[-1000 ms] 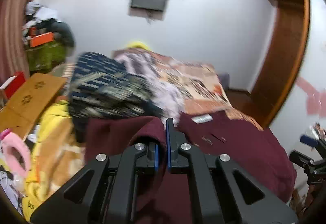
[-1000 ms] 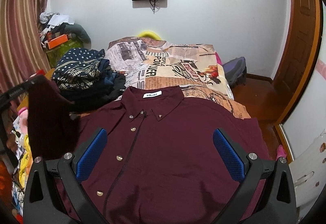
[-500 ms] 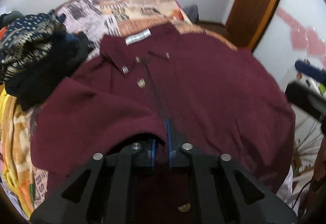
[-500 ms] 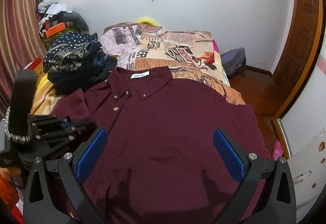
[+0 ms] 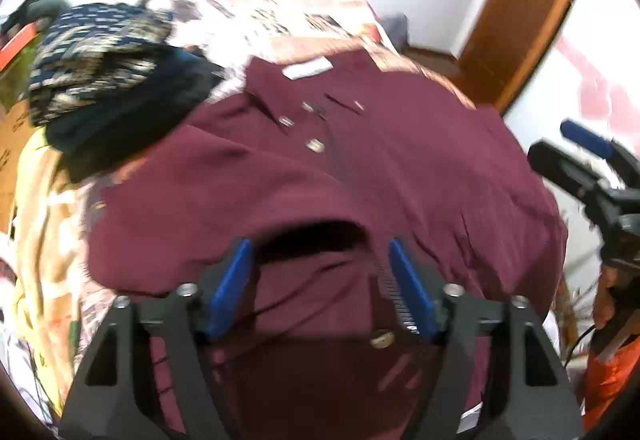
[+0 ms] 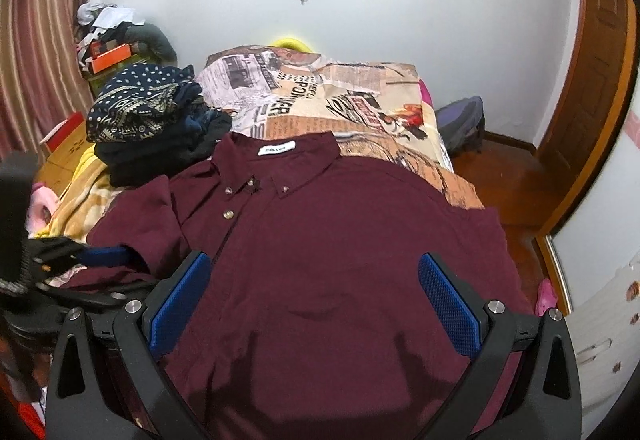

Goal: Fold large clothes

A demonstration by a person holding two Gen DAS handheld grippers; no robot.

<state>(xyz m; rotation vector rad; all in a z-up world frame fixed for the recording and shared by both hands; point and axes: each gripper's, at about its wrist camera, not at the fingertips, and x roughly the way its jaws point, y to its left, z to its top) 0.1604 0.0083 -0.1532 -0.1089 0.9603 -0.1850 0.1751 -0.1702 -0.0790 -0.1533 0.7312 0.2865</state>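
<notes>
A maroon button-up shirt [image 6: 340, 240] lies face up on the bed, collar toward the far wall. Its left sleeve [image 5: 208, 208] is folded in over the front, near the button placket. My left gripper [image 5: 320, 280] is open just above that folded sleeve, holding nothing. It also shows at the left edge of the right wrist view [image 6: 100, 256]. My right gripper [image 6: 316, 296] is open and empty above the shirt's lower middle. It shows at the right edge of the left wrist view [image 5: 584, 160].
A pile of dark patterned clothes [image 6: 152, 120] lies on the bed left of the collar. The newspaper-print bedsheet [image 6: 320, 96] covers the far half. A yellow blanket [image 6: 80, 196] hangs at the left edge. A wooden door [image 6: 592, 80] and a backpack [image 6: 460, 124] stand at the right.
My left gripper carried the sleeve inward over the shirt front, then opened and let it go. The right gripper stayed open over the shirt.
</notes>
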